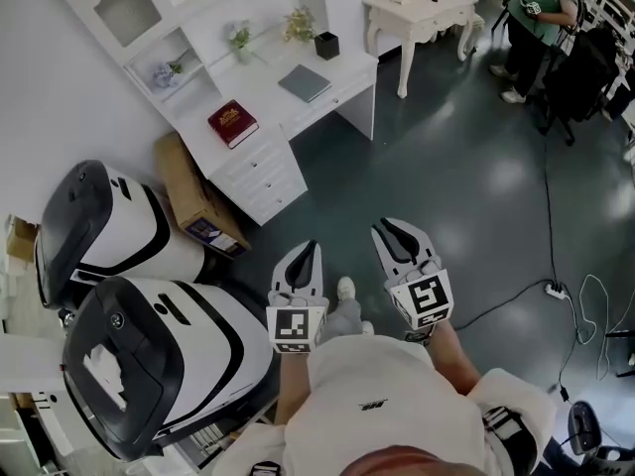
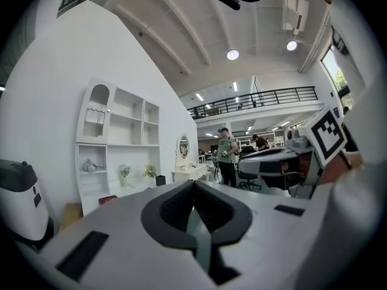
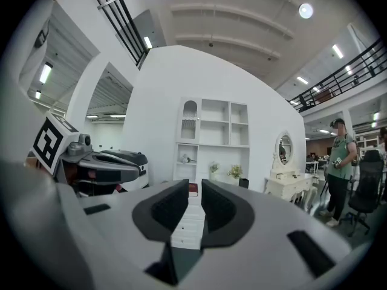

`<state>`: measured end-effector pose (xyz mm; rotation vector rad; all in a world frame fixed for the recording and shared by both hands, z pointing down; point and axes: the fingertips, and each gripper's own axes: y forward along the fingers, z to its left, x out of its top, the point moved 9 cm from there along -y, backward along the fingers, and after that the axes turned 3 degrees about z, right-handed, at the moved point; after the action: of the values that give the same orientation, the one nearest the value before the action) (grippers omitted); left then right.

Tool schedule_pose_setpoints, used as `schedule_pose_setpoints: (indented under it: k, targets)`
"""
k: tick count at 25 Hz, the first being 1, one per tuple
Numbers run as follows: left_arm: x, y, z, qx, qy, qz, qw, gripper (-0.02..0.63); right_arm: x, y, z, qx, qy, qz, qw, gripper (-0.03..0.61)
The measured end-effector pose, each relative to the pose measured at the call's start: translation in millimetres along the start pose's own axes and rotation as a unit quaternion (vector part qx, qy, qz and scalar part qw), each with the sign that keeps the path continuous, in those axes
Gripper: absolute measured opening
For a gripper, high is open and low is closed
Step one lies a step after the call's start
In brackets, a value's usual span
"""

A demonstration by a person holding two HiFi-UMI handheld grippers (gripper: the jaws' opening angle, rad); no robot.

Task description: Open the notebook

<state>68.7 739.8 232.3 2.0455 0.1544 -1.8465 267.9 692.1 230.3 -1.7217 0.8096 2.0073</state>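
Across the floor stands a white desk (image 1: 268, 87) with two books lying shut on it: a dark red book (image 1: 232, 123) with a gold emblem and a thin grey notebook (image 1: 305, 83). Both grippers are held in the air close to my body, well short of the desk. My left gripper (image 1: 309, 253) has its jaws touching and holds nothing. My right gripper (image 1: 398, 232) shows a narrow gap and is empty. In the right gripper view the red book (image 3: 193, 191) shows through the gap of the right gripper (image 3: 194, 183). In the left gripper view it lies left of the left gripper (image 2: 193, 183).
Two large white-and-black machines (image 1: 149, 355) and a cardboard box (image 1: 193, 201) stand left of the desk. A black cup (image 1: 326, 45) and small plants sit on the desk. A white dressing table (image 1: 417, 8) and a person in green (image 1: 536, 13) are beyond. Cables and a power strip (image 1: 556, 291) lie right.
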Motion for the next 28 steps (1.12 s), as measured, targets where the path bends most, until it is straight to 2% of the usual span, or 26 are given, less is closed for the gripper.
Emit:
schedule_pose_setpoints:
  k: [13,28]
  targets:
    - [9,81,55,-0.005,0.001,0.002,1.0000,0.000,7,87,-43,-0.008,0.007,0.009,1.000,0.041]
    - [13,151,130,-0.011,0.000,0.007,0.9999,0.000,20,184,-64,-0.015,0.007,0.018,1.000,0.040]
